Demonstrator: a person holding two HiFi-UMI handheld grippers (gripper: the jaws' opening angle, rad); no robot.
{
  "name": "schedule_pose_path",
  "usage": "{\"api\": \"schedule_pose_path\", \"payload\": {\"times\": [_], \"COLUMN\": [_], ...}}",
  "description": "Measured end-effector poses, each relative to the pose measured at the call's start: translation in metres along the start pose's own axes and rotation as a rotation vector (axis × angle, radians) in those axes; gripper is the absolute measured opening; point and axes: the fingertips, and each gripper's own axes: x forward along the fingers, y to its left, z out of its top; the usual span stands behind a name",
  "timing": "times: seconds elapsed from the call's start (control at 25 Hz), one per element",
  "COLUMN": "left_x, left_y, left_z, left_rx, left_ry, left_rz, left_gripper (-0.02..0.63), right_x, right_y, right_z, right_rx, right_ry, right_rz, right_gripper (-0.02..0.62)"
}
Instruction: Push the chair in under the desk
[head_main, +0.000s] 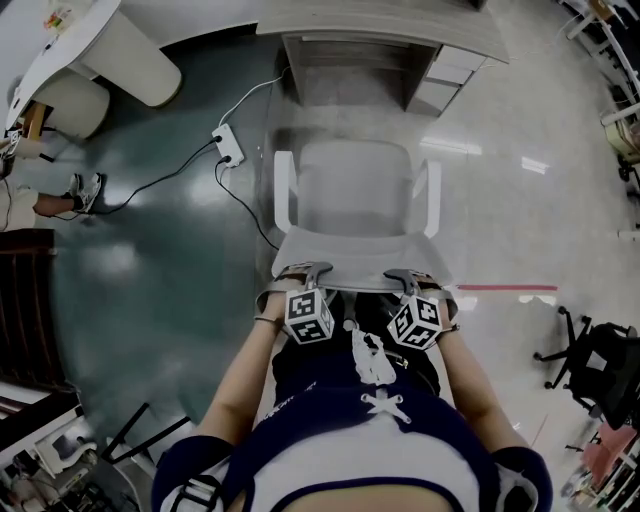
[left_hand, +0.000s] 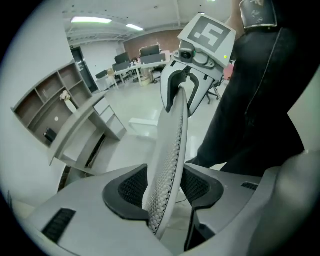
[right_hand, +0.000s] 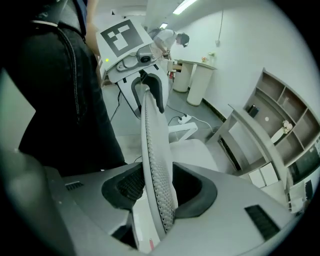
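The white mesh chair (head_main: 350, 190) stands in front of the grey desk (head_main: 380, 25), its seat just short of the desk's opening. I stand behind it. My left gripper (head_main: 303, 272) and right gripper (head_main: 412, 277) both sit over the top edge of the backrest (head_main: 345, 250). In the left gripper view the backrest (left_hand: 172, 145) runs between the jaws of the left gripper (left_hand: 165, 187), with a gap beside the pads. In the right gripper view the backrest (right_hand: 155, 145) likewise passes through the open right gripper (right_hand: 157, 187). Neither gripper clamps the backrest.
A white power strip (head_main: 228, 145) and its black cable lie on the floor left of the chair. A drawer unit (head_main: 445, 75) stands under the desk's right side. A black office chair (head_main: 590, 360) is at the right, and a person's legs (head_main: 50, 195) at the far left.
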Motion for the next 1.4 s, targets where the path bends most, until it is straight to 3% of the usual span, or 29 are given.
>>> {"api": "schedule_pose_path", "payload": {"times": [0.16,0.36,0.76,1.12,1.4], "left_x": [0.008,0.014,0.026,0.034,0.041], "left_y": [0.011,0.034,0.087,0.131,0.165], "left_z": [-0.002,0.003,0.015,0.023,0.026], "left_rx": [-0.019,-0.02,-0.034,-0.042,-0.072], "left_ry": [0.023,0.024,0.02,0.006,0.019], "left_rz": [-0.019,-0.037,-0.014,0.023,-0.018], "left_gripper": [0.206,0.206,0.213,0.229,0.244], "right_x": [0.005,0.009,0.017,0.022,0.03], "right_y": [-0.01,-0.033,-0.09,-0.131,-0.162], "right_z": [-0.001,0.0,-0.001,0.002,0.007], "right_rx": [-0.005,-0.036,-0.066,-0.072,-0.058], "right_ry": [0.007,-0.002,-0.026,-0.05,-0.079], "right_rz": [0.001,-0.058,-0.103,-0.084,-0.051], "right_gripper": [0.146,0.146,0.146,0.147,0.146]}}
